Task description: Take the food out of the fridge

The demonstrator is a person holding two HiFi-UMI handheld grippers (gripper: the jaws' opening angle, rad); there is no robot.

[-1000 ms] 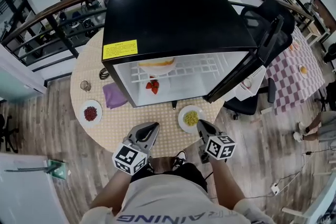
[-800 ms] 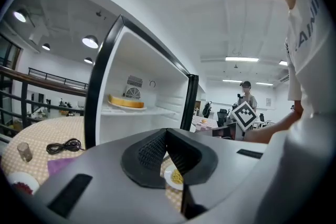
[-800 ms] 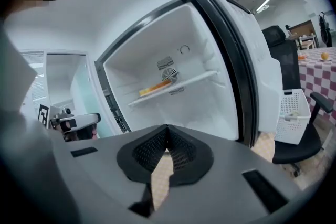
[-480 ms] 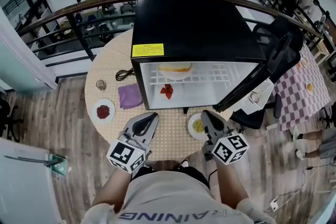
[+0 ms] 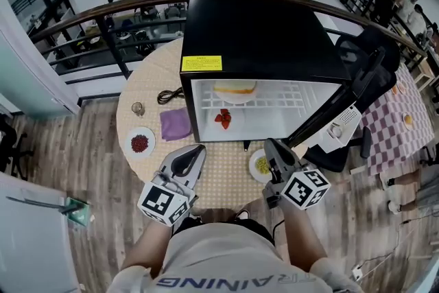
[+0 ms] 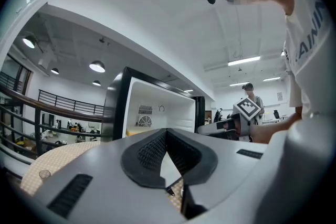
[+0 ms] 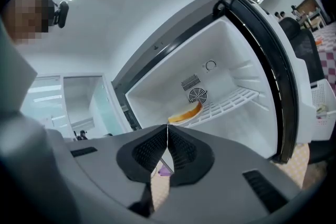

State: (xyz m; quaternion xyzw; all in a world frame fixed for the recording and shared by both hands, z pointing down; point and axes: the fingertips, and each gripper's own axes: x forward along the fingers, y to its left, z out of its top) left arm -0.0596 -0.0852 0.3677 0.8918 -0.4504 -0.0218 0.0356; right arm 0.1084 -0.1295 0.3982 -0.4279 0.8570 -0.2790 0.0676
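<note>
Left gripper and right gripper hover before the open fridge, jaws together, empty. Inside, on its floor, the strawberry looks soft and light: pinch its sides gently.

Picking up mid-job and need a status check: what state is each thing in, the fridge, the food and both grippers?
Fridge door: open.
Yellow food: inside, on the wire shelf.
Strawberry: inside, on the fridge floor.
Plate of red food: out, on the table.
Plate of green food: out, on the table.
Left gripper: shut, empty.
Right gripper: shut, empty.
</note>
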